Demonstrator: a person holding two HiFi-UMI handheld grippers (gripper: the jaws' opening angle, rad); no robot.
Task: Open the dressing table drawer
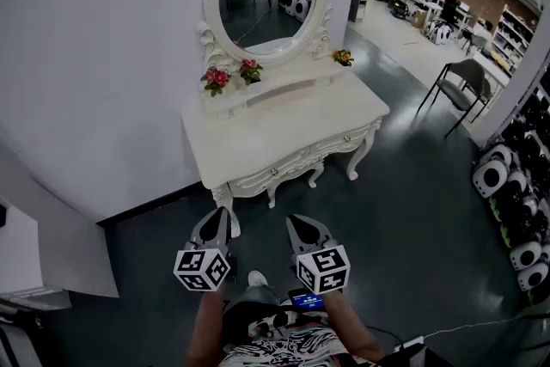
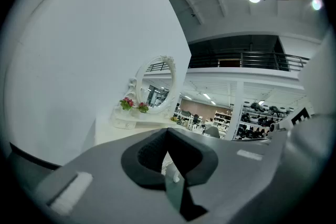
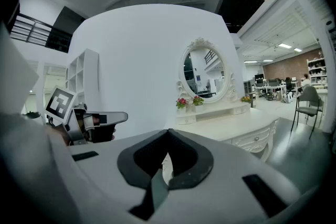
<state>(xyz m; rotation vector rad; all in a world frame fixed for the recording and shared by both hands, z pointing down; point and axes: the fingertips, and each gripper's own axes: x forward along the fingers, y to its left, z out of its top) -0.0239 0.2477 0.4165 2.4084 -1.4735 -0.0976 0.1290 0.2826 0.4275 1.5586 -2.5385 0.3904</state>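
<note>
Dressing table drawer [image 1: 288,166]: under the front edge of the white surface [image 1: 275,129], shut. Likely rigid and light-sliding. Hold: small round knob [image 1: 275,171], probably slippery. Left gripper [image 1: 216,221], right gripper [image 1: 301,223]: jaws closed together, empty, well short of it.

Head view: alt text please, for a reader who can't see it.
White carved dressing table with oval mirror against a white wall, drawers shut. Left tongs and right tongs, both closed, point toward it, not touching.
</note>
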